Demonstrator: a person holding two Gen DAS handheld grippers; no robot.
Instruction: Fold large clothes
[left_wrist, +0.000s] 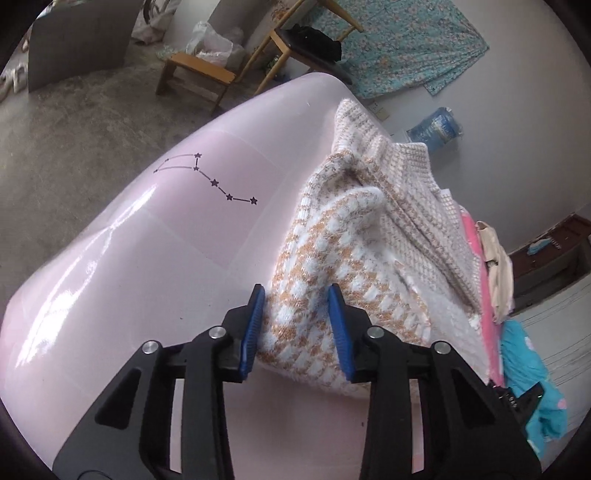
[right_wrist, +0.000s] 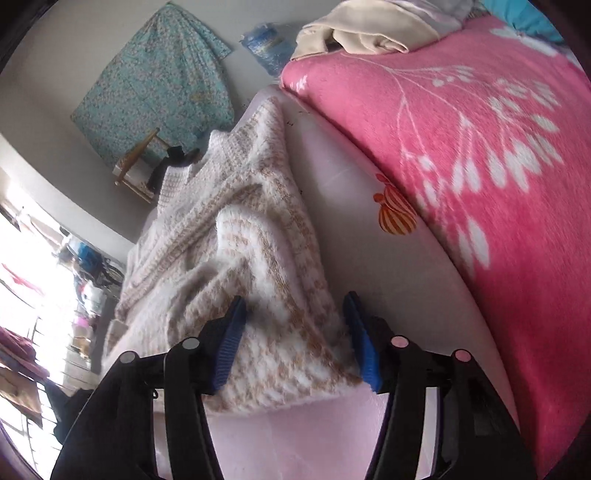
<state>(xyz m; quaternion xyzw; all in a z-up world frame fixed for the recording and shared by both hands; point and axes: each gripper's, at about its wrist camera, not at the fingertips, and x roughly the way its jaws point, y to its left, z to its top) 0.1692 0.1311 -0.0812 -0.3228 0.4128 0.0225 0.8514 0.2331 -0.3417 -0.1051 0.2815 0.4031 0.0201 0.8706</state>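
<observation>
A fluffy white-and-tan houndstooth sweater (left_wrist: 369, 236) lies partly folded on a glossy pale pink surface (left_wrist: 147, 258). In the left wrist view my left gripper (left_wrist: 296, 290) straddles the sweater's near corner. The knit lies between its blue pads (left_wrist: 255, 325), and the jaws stand apart. In the right wrist view the same sweater (right_wrist: 240, 240) runs away from me, and my right gripper (right_wrist: 295, 298) is around its other near corner. The fabric fills the gap between those pads (right_wrist: 362, 343), and I see no clear squeeze on it.
A pink floral blanket (right_wrist: 480, 166) lies close on the right, with cream cloth (right_wrist: 369, 33) beyond it. Teal clothing (left_wrist: 528, 369) hangs at the surface's edge. Wooden chairs (left_wrist: 207, 70) stand on the concrete floor. A floral cloth (right_wrist: 159, 85) hangs on the wall.
</observation>
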